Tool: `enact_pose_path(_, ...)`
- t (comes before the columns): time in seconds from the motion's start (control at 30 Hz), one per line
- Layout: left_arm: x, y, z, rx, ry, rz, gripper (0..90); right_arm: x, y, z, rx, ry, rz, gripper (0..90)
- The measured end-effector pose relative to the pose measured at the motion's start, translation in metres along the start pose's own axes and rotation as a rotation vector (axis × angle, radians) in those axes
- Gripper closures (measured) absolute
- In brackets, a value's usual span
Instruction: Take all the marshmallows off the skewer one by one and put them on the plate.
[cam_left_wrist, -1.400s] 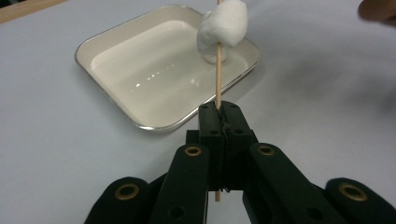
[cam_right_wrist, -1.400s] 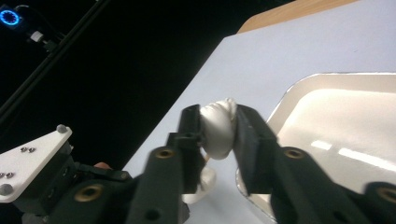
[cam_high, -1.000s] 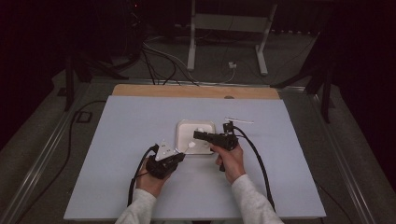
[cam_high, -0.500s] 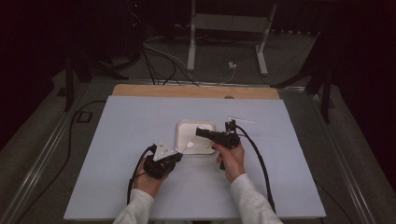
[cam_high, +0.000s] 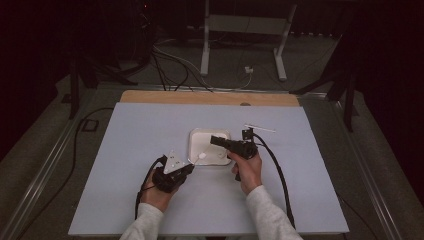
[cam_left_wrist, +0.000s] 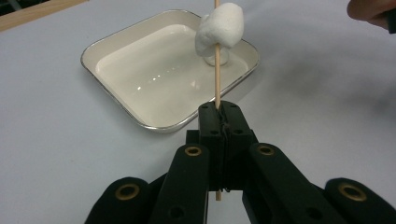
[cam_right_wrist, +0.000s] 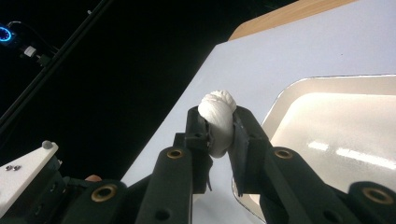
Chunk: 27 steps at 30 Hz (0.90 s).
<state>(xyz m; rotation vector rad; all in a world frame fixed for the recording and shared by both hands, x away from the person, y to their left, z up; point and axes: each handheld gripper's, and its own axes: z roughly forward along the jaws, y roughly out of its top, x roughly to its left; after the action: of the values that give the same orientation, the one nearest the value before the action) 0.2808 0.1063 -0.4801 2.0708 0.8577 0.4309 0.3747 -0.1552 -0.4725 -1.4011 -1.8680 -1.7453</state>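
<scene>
My left gripper (cam_left_wrist: 219, 109) is shut on a thin wooden skewer (cam_left_wrist: 217, 79) that stands straight up from its jaws. A white marshmallow (cam_left_wrist: 219, 30) is threaded on the skewer over the near corner of a cream enamel tray (cam_left_wrist: 140, 123). In the high view that gripper (cam_high: 189, 166) lies at the tray's (cam_high: 192, 145) front left corner, with the skewered marshmallow (cam_high: 201, 156) above the tray's edge. My right gripper (cam_right_wrist: 217, 122) is shut on a second white marshmallow (cam_right_wrist: 217, 105), pinched between its pads. It hangs over the tray (cam_right_wrist: 299, 86), pointing left (cam_high: 214, 140).
The tray sits mid-table on a pale blue-grey mat (cam_high: 125, 150). A loose pale stick (cam_high: 260, 128) lies on the mat just right of the tray. Black cables trail from both grippers toward the front edge. A wooden strip (cam_high: 210, 97) borders the far side.
</scene>
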Motion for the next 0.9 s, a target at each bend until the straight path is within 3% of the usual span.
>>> enact_pose_path(0.27, 0.002, -0.003, -0.004, 0.007, 0.007, 0.006, 90.0, -0.001, 0.000, 0.002, -0.014, 0.002, 0.007, 78.6)
enact_pose_path(0.33, 0.003, -0.010, -0.003, 0.057, 0.036, 0.029, 90.0, -0.001, 0.001, -0.002, -0.053, -0.019, 0.021, 79.2)
enact_pose_path(0.37, 0.005, -0.015, -0.004, 0.061, 0.036, 0.013, 90.0, -0.005, 0.006, -0.008, -0.090, -0.017, 0.038, 79.3)
enact_pose_path(0.43, 0.014, -0.023, -0.009, 0.057, 0.039, -0.035, 90.0, -0.009, 0.016, -0.020, -0.113, -0.026, 0.045, 79.2)
enact_pose_path(0.5, 0.019, -0.023, -0.013, 0.040, 0.043, -0.056, 90.0, -0.013, 0.021, -0.028, -0.096, -0.039, 0.039, 78.6)
enact_pose_path(0.57, 0.019, -0.021, -0.014, 0.031, 0.050, -0.056, 90.0, -0.016, 0.020, -0.027, -0.062, -0.082, 0.016, 77.8)
enact_pose_path(0.77, 0.015, -0.017, -0.012, 0.033, 0.057, -0.049, 90.0, -0.019, 0.004, -0.002, 0.078, -0.185, -0.060, 74.7)
enact_pose_path(0.9, 0.016, -0.014, -0.012, 0.027, 0.056, -0.051, 90.0, -0.023, -0.001, 0.006, 0.118, -0.234, -0.074, 73.2)
